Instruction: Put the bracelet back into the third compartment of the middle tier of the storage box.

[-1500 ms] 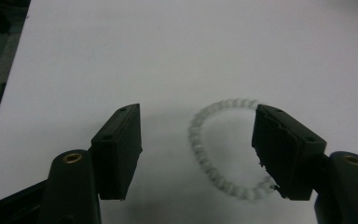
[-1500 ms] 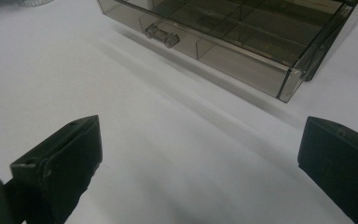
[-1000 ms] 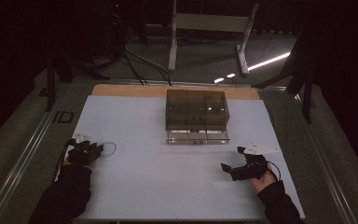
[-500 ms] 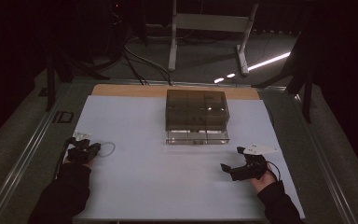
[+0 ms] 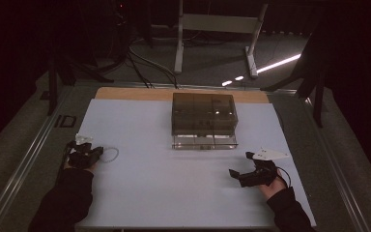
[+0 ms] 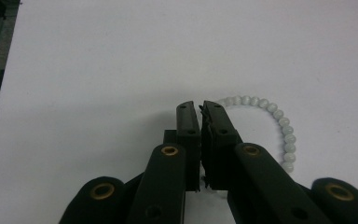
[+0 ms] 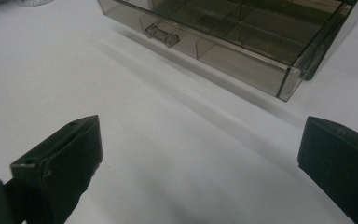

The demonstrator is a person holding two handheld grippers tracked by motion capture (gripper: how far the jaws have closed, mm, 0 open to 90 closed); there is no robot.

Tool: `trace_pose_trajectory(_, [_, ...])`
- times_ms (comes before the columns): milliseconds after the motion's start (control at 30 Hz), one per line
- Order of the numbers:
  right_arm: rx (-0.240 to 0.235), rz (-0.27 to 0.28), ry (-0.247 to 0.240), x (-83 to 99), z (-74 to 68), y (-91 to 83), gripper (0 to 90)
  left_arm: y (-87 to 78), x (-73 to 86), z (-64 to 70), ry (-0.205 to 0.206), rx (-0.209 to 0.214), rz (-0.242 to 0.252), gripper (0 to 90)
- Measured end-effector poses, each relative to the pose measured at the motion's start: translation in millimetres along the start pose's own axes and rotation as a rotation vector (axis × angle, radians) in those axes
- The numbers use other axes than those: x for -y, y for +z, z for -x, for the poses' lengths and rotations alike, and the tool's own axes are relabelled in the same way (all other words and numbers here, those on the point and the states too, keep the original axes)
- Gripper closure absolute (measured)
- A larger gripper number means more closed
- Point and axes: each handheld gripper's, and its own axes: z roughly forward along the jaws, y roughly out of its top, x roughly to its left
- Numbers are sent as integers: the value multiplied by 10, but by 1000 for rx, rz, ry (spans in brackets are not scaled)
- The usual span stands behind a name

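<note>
One smoky clear plastic drawer box (image 5: 203,120) sits at twelve o'clock on the one white table (image 5: 174,193). One white bead bracelet (image 6: 279,126) lies at nine o'clock. Two grippers: left gripper (image 5: 95,153) at nine o'clock, right gripper (image 5: 234,174) at four.

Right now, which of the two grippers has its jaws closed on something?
The left gripper: its jaws are pinched on the white bead bracelet. The right gripper is wide open, facing the smoky drawer box.

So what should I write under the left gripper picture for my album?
Left gripper pinched shut on a white bead bracelet lying on the white table.
</note>
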Motion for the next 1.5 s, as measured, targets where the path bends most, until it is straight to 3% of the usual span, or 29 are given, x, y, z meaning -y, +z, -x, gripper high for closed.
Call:
trace_pose_trajectory(233, [1, 1, 0, 2, 2, -7, 3, -95, -43, 28, 6, 22, 34, 887])
trace_pose_trajectory(833, [0, 0, -5, 1, -4, -8, 3, -267, -179, 159, 55, 61, 64, 888])
trace_pose_trajectory(1233, [0, 3, -5, -2, -5, -13, 3, -384, -269, 275, 83, 119, 106, 888])
trace_pose_trajectory(1500, [-3, 6, -6, -5, -7, -18, 3, -435, -330, 356, 98, 135, 125, 888])
